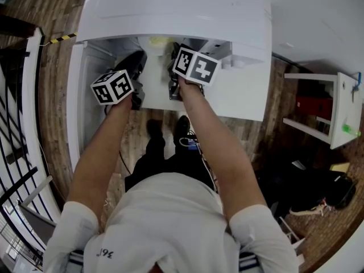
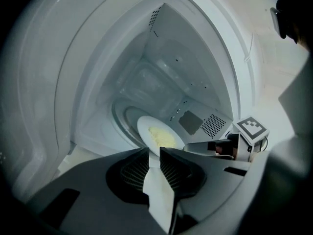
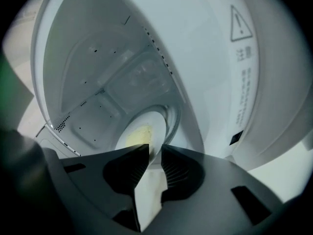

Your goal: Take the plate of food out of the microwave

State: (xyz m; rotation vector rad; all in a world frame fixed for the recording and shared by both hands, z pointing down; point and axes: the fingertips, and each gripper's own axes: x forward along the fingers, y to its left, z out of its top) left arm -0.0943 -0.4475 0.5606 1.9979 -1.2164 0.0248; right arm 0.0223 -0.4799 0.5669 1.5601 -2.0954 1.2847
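Note:
A white plate (image 1: pixel 159 40) with yellow food lies on the turntable inside the open white microwave (image 1: pixel 170 10). Both grippers reach into the cavity side by side. My left gripper (image 1: pixel 138 61) sits at the plate's (image 2: pixel 159 133) near rim; its jaws (image 2: pixel 154 153) stand narrow with the rim pinched between them. My right gripper (image 1: pixel 173 58) is at the rim further right. Its jaws (image 3: pixel 154 153) stand close on either side of the plate's (image 3: pixel 139 131) edge, with a thin gap still showing. In the left gripper view the right gripper's marker cube (image 2: pixel 252 127) shows.
The microwave door (image 1: pixel 77 101) hangs open at the left. The cavity walls (image 2: pixel 161 58) close in around both grippers. A white shelf unit (image 1: pixel 341 107) stands at the right and a black railing (image 1: pixel 17 152) at the left. Shoes (image 1: pixel 310 209) lie on the wooden floor.

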